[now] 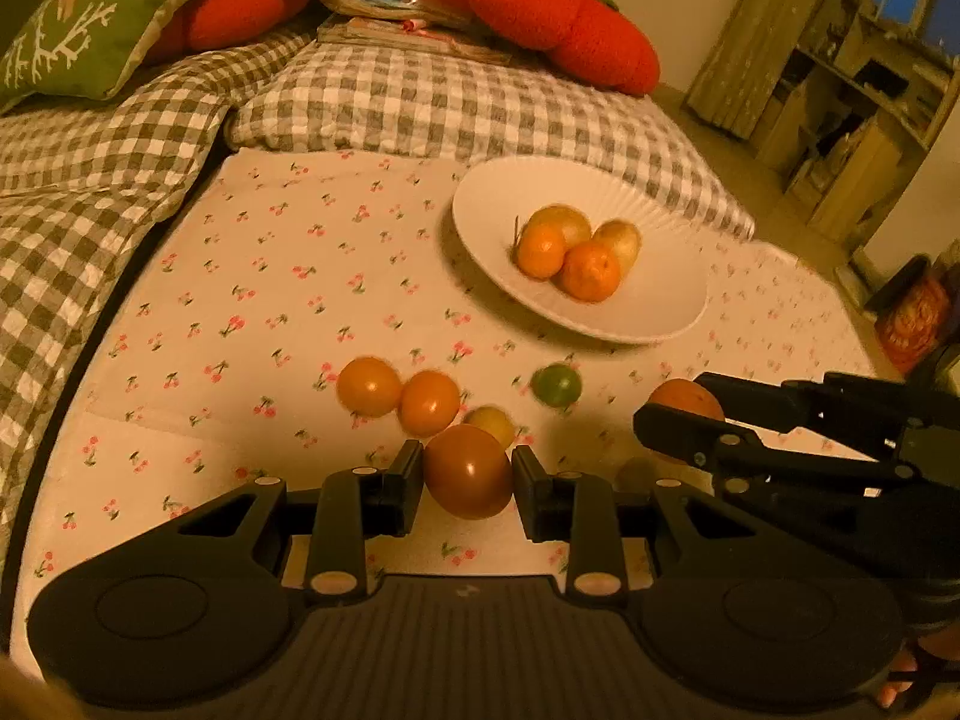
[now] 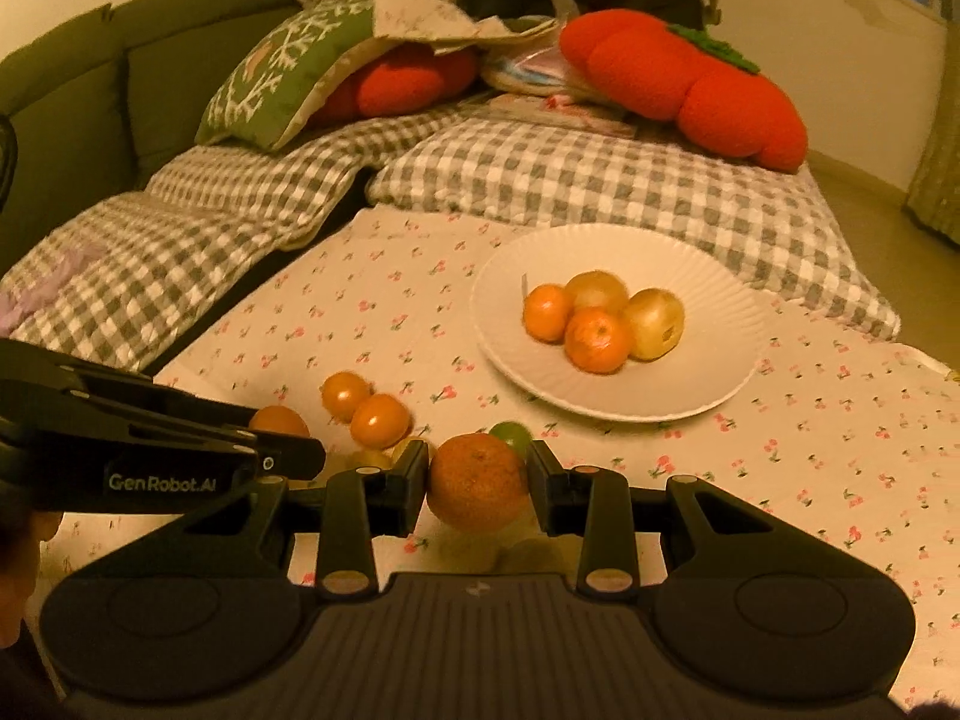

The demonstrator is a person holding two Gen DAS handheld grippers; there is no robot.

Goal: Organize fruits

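1. Left gripper (image 1: 468, 489): pads pinching a smooth brown-orange round fruit (image 1: 468, 471), held clear above the cherry-print cloth (image 1: 270, 276).
2. Right gripper (image 2: 478, 489): pads pinching a dimpled orange (image 2: 477, 480), likewise off the cloth.
3. White plate (image 1: 660, 306) farther back on the cloth: four fruits clustered together, two orange, two yellowish.
4. Loose on cloth between grippers and plate: two orange fruits (image 1: 399, 396) touching, one small yellow fruit (image 1: 492, 423), one green fruit (image 1: 557, 385).
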